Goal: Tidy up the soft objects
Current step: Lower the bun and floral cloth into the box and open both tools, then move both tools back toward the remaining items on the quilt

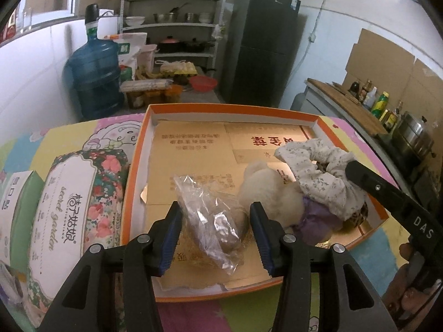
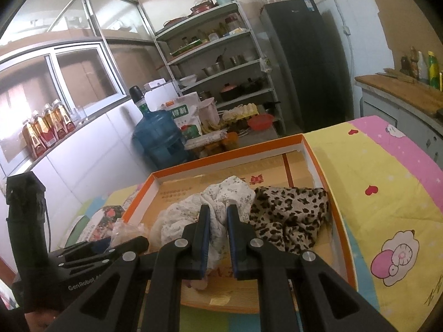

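a blue water jug [image 1: 95,78] with a black pump top stands on the floor beyond the table, beside a grey metal shelf rack [image 1: 171,25] of pots and bowls and a dark tall fridge [image 1: 263,47]. on the cartoon-print tablecloth [image 2: 382,182], just left of the box, lies a floral tissue pack [image 1: 69,210] printed "secret garden" with chinese characters.

the shallow orange-rimmed cardboard box [image 1: 221,108] has a gold liner with red and brown chinese print, too skewed to read. in it lie a crinkled clear plastic bag [image 1: 210,221] with something brownish inside, a fluffy white plush [image 1: 265,191], a pale purple soft piece [image 1: 318,215] below it, a leopard-print cloth [image 2: 290,215] and a white floral-print cloth [image 2: 224,193].

the left gripper [image 1: 216,215] stands released, its blue-padded jaws either side of the plastic bag; whether the pads touch it cannot be told. the right gripper [image 2: 218,215] is clenched on a fold of the white floral-print cloth, over the box beside the leopard cloth. the right tool's body reads "das" in the left view; the left tool reads "genrobot" in the right view.
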Demonstrator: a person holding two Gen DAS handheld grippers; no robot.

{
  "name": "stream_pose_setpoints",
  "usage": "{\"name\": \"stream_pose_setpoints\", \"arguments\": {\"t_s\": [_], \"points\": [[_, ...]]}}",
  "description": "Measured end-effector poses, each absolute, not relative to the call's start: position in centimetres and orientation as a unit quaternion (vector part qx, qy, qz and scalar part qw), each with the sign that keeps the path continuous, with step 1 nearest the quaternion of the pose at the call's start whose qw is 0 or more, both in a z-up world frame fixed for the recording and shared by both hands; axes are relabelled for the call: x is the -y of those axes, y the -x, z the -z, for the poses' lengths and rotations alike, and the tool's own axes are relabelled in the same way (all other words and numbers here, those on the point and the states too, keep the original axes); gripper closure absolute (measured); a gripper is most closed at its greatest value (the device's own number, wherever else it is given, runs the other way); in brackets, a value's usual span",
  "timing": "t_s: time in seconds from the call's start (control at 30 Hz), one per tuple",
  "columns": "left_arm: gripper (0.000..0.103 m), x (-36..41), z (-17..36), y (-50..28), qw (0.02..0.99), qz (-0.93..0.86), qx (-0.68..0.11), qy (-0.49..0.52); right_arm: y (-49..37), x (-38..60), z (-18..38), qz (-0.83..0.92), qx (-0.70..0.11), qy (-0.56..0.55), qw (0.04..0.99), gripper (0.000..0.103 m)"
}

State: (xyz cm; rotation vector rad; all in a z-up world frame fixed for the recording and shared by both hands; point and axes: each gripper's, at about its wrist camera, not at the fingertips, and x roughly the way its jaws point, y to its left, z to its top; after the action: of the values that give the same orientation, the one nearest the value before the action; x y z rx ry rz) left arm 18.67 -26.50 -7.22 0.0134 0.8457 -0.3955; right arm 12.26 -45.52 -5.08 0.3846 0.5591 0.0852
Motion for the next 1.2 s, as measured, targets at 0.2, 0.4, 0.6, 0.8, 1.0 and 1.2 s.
{"name": "stream_pose_setpoints", "arguments": {"t_s": [0.2,0.4,0.6,0.8,1.0,1.2], "points": [[0.040,26.3,6.7,-18.4,0.897,0.192,-0.398,-0.007,-12.4,45.7,5.2,-0.036,-0.274,-0.192,0.942,0.089],[0.034,26.0,5.4,-17.5,0.910,0.182,-0.372,-0.015,-12.4,45.7,5.2,-0.030,-0.271,-0.192,0.943,0.074],[0.034,25.5,3.6,-16.1,0.921,0.182,-0.343,-0.024,-11.8,46.0,5.0,-0.027,-0.258,-0.196,0.946,0.060],[0.034,24.4,1.8,-14.3,0.931,0.182,-0.316,-0.024,-11.4,45.9,4.6,-0.024,-0.256,-0.197,0.946,0.060],[0.034,22.6,0.6,-13.0,0.935,0.180,-0.306,-0.012,-10.3,45.4,3.6,-0.023,-0.248,-0.194,0.949,0.060],[0.034,20.7,0.0,-11.6,0.937,0.180,-0.300,0.002,-8.7,44.6,2.6,-0.022,-0.242,-0.189,0.952,0.060]]}}
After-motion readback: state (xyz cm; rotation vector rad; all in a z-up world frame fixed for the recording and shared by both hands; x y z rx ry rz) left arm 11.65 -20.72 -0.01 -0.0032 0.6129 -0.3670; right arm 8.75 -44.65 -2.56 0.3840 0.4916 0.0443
